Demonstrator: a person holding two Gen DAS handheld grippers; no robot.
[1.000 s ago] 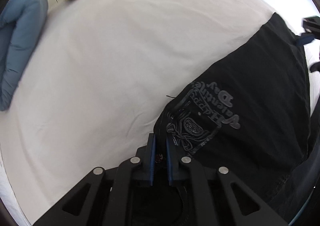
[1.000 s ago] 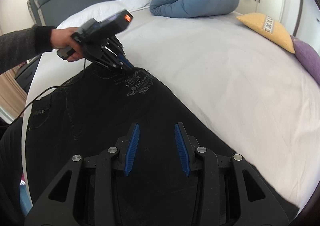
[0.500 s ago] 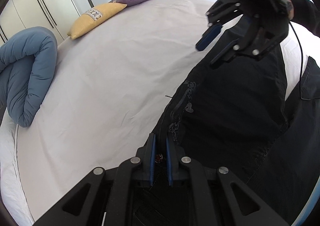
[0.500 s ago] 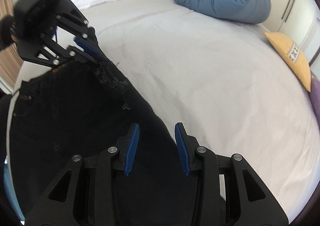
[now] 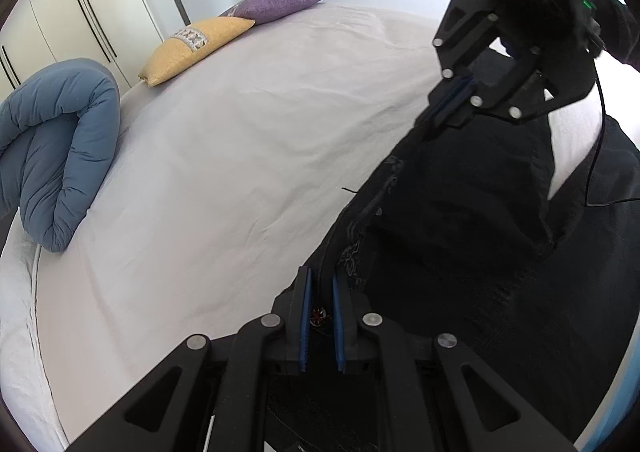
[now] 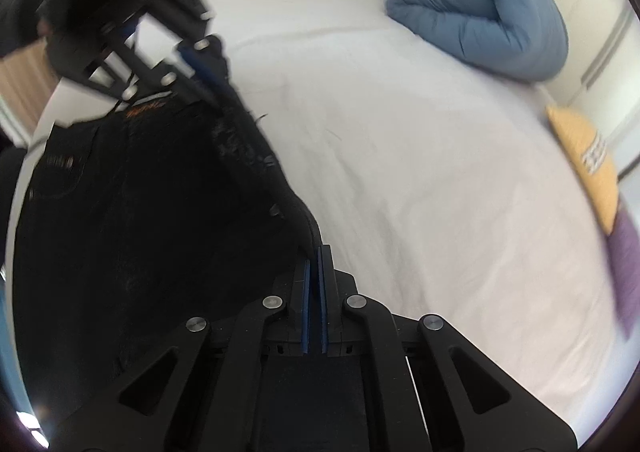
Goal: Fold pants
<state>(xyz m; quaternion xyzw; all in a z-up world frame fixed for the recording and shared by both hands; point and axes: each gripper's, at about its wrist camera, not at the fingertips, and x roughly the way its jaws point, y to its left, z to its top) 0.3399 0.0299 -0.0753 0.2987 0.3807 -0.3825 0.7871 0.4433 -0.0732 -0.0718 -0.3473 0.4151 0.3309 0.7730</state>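
Black pants (image 5: 460, 236) with a grey print lie on the white bed sheet (image 5: 224, 155); they also show in the right wrist view (image 6: 132, 195). My left gripper (image 5: 320, 284) is shut on the pants' edge and lifts it. My right gripper (image 6: 316, 256) is shut on the same edge further along. The fabric stretches taut between them, raised off the sheet. Each gripper shows in the other's view: the right gripper (image 5: 452, 103) at the upper right, the left gripper (image 6: 200, 67) at the upper left.
A rolled blue duvet (image 5: 56, 147) lies on the bed's left side, seen too in the right wrist view (image 6: 488, 11). A yellow pillow (image 5: 196, 43) and a purple pillow (image 5: 280, 3) lie at the far edge. White wardrobe doors (image 5: 80, 11) stand behind.
My right gripper was open above the pants and has closed on their edge. Both grippers have risen, lifting the edge off the sheet and drawing it taut.
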